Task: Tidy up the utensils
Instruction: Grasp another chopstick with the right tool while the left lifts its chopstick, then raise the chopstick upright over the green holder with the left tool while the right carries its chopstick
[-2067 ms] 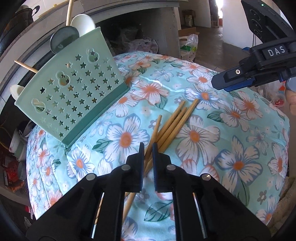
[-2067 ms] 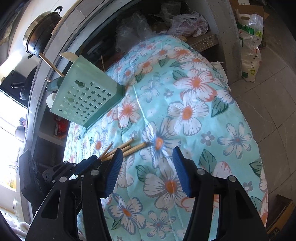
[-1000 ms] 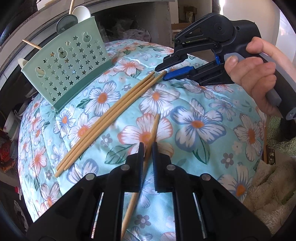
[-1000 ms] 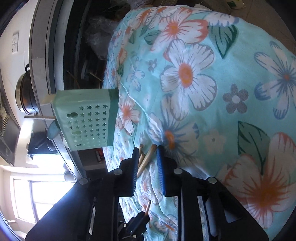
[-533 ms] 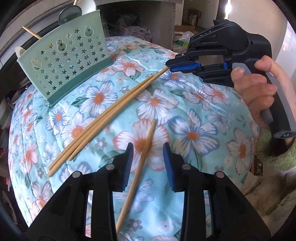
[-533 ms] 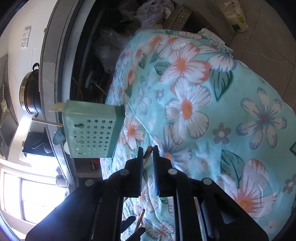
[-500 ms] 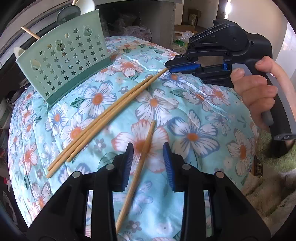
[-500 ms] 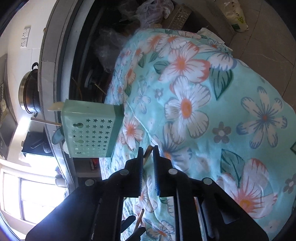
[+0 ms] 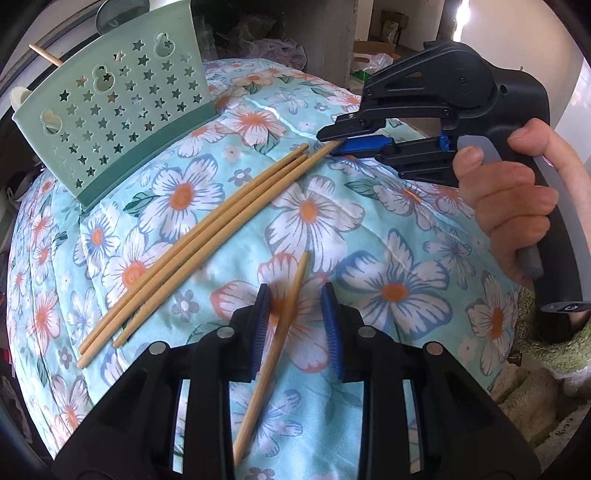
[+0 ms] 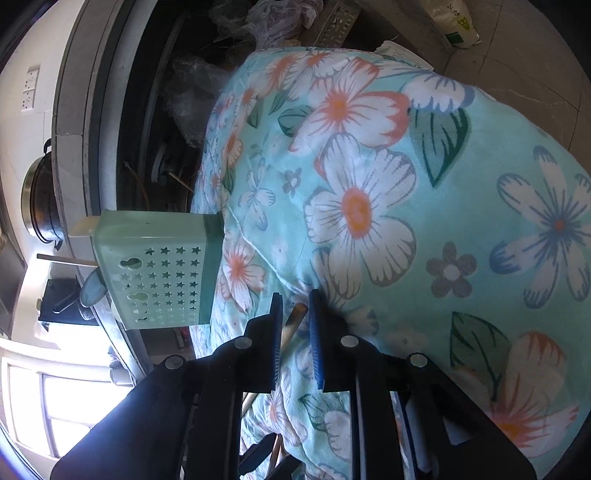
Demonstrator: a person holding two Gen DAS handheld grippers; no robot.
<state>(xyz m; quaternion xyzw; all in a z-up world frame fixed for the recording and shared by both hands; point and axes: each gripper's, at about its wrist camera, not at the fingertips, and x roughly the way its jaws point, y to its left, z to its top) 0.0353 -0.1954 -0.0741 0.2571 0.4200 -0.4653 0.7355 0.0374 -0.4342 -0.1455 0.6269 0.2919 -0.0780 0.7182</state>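
Several wooden chopsticks lie on the floral cloth (image 9: 388, 229). One single chopstick (image 9: 258, 387) lies loose between the jaws of my left gripper (image 9: 297, 306), which are closing without touching it. Three more chopsticks (image 9: 207, 236) lie side by side, pointing toward the mint-green star-punched holder (image 9: 122, 110) at the back left. My right gripper (image 9: 332, 142), held by a hand (image 9: 509, 206), has the far tip of one of them between its jaws. In the right wrist view that chopstick tip (image 10: 295, 317) sits in the narrow gap of the right gripper (image 10: 295, 310), whose jaws are opening slightly. The holder (image 10: 162, 273) stands left of it.
The holder carries a grey spoon (image 9: 110, 14) and a wooden stick. The cloth drops away at its edges. A metal pot (image 10: 40, 203) sits on the counter behind, with dark clutter beneath. A green towel (image 9: 535, 369) lies at the right.
My left jaws have parted from the single chopstick, which now lies free on the cloth, and the left gripper has moved closer. The right jaws narrowed around one chopstick's tip, then eased a little.
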